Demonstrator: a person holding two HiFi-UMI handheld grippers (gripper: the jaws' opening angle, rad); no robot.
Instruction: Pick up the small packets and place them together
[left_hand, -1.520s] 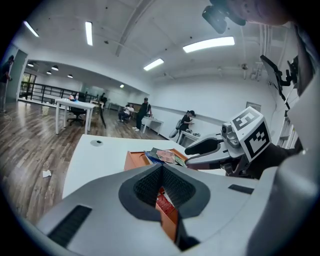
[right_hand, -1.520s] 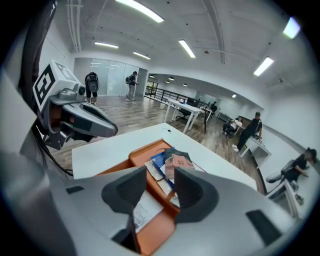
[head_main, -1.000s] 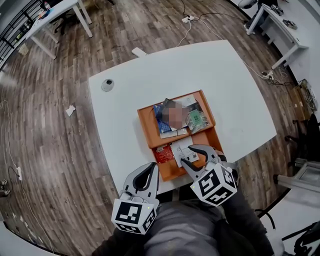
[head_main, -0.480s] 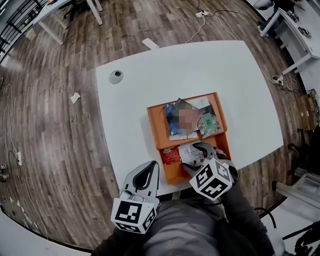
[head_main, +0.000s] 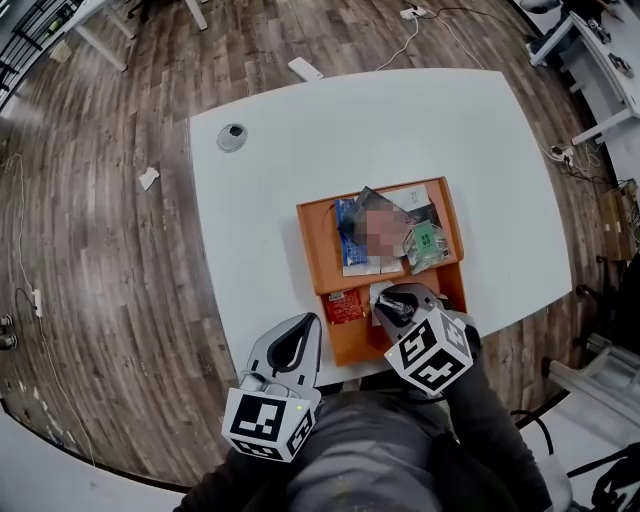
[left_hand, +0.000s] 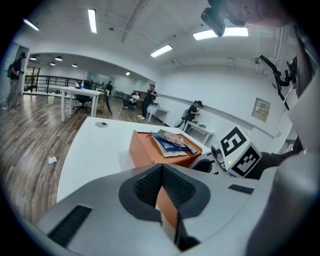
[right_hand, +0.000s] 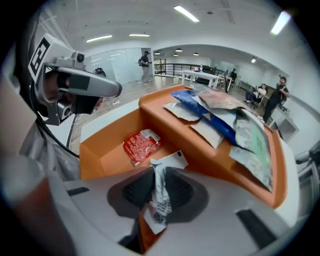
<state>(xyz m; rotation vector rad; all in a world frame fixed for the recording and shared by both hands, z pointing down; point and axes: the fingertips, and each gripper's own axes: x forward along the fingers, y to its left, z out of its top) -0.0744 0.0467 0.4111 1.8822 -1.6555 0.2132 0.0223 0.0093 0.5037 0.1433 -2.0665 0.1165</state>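
Your right gripper (head_main: 398, 303) is pinched narrow on a white packet (right_hand: 161, 200). Its jaws have just been closing, and the packet is crumpled upright between the pads. In the right gripper view, the packet's free corner sticks out past the tips over the tray floor. The gripper is angled steeply down into the near compartment of the orange tray (head_main: 315, 245).

A red packet (head_main: 344, 307) lies flat in the same compartment, to the left of your right gripper in the head view. It sits near the white packet without touching it.

The far compartment holds the packet pile. A blue packet (head_main: 348, 225) is on its left side and a green packet (head_main: 428, 240) on its right, with white ones under and between them. Part of the pile is covered by a mosaic patch. In the right gripper view, the green packet overhangs the divider wall.

Your left gripper (head_main: 303, 325) has its jaws together with nothing in them. The left gripper view shows the pads meeting at the tip, with only the tray wall visible behind. It sits at the near table edge, just left of the tray's near-left corner and clear of it.

The tray sits on the white table (head_main: 400, 130), toward the near edge.
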